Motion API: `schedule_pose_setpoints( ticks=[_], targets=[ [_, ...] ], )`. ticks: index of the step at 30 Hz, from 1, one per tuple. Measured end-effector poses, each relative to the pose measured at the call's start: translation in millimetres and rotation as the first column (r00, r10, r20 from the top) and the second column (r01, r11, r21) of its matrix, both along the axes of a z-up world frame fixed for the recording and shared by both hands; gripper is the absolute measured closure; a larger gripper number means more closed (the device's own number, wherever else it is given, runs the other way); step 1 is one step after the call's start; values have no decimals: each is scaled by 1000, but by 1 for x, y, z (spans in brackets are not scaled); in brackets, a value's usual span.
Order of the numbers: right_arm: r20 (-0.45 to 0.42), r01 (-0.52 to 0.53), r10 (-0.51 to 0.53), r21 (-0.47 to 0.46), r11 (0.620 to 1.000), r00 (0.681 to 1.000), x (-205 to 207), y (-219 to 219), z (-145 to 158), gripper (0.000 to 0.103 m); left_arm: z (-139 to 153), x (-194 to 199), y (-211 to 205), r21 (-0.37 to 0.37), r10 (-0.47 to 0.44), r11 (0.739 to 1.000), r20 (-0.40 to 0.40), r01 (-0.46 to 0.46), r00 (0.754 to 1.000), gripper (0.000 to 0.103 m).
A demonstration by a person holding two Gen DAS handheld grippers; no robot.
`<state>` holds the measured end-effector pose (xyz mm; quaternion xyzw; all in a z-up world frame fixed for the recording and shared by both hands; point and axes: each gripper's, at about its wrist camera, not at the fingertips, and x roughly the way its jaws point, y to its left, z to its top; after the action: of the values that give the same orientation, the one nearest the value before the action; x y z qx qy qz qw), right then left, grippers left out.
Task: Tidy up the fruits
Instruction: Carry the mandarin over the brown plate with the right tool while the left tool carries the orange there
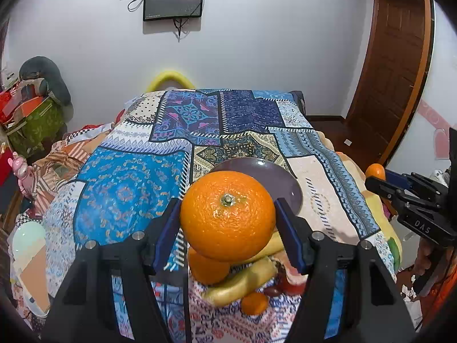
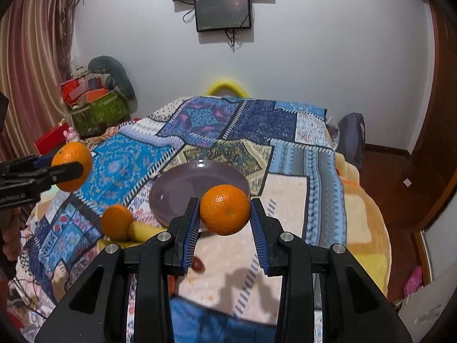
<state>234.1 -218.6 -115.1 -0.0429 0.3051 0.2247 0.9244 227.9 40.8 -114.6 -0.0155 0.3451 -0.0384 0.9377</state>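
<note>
1. The left gripper (image 1: pixel 228 214) is clamping a large orange (image 1: pixel 228 215) between its blue pads, holding it in the air above the fruit pile (image 1: pixel 242 280) on the patchwork bedspread (image 1: pixel 128 194); only the widest part of the round, slick peel is sitting against the pads, so a loosening squeeze or a jerk is likely to be letting it roll out and drop onto the bananas below

2. The right gripper (image 2: pixel 225 210) is holding a smaller orange (image 2: pixel 225 209) over the near rim of the purple plate (image 2: pixel 177 188); the right-hand pad is appearing barely to touch the fruit, so the grip is looking marginal and a slip is seeming possible

3. The plate is lying bare on soft bedding, so an orange released from height is risking bouncing, rolling off the shallow rim and away across the cloth

4. Both grippers are heading for one plate, so their arms are risking colliding over it
</note>
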Motion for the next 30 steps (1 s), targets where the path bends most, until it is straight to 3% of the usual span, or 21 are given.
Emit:
schedule_pose_setpoints(
  ticks=[14,30],
  targets=[
    [-12,4,-4,3,1000,1000,66,19,-16,71,-28,72,-1,5,2,1000,-46,-2,999,38],
    [-115,-40,30,-84,996,993,126,54,-65,71,-93,144,8,23,-24,999,-234,30,972,38]
  ],
)
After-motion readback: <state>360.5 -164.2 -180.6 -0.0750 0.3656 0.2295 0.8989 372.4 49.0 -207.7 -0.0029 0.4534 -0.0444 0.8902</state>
